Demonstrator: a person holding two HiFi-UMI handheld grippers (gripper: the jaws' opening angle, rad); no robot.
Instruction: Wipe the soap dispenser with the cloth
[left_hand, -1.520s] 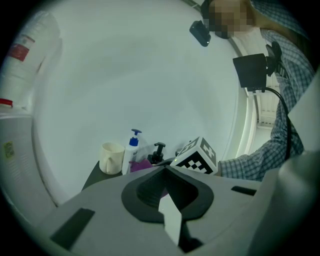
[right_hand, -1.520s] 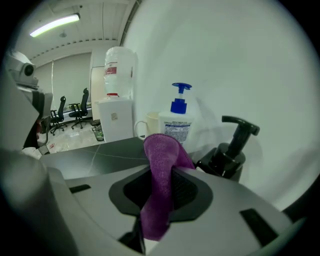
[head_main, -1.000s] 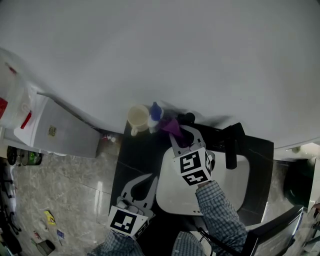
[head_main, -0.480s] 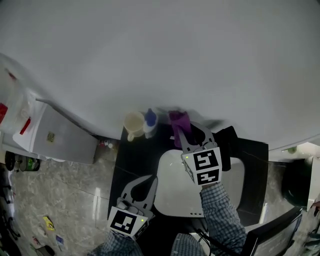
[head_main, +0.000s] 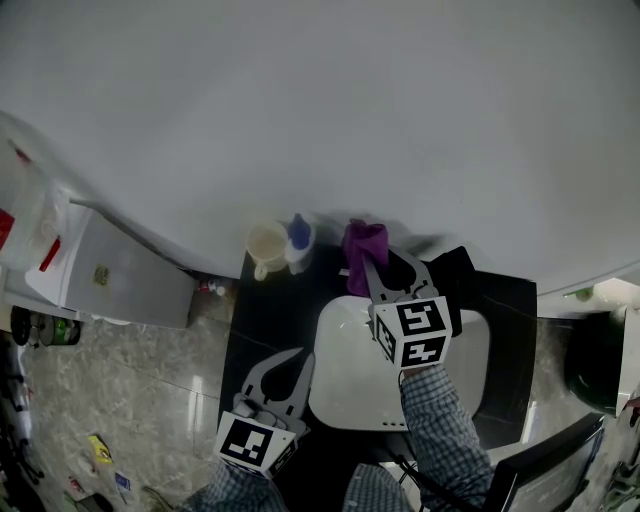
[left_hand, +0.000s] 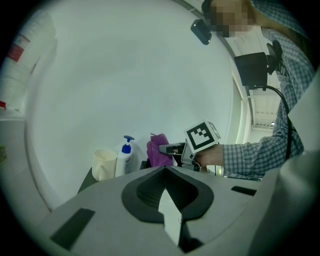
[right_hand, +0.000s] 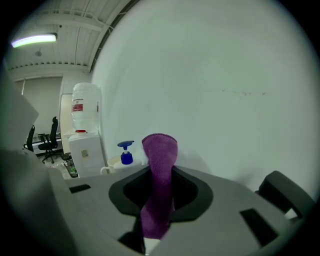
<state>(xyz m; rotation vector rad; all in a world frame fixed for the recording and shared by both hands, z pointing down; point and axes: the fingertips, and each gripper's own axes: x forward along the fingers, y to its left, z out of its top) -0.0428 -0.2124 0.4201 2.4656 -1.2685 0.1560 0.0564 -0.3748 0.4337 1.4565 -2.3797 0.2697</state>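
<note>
Ahead left, dispenser (right_hand: 125, 154), cloth (right_hand: 159, 150) in right claw (head_main: 368, 266)

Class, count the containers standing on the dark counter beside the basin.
2: a cream mug at the back left corner, and the soap dispenser just right of it. The right gripper and cloth may hide more.

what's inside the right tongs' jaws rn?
A purple cloth, clamped in the right tongs and standing up out of them. Its pinched lower end is covered by the jaws. Nothing else shows there.
</note>
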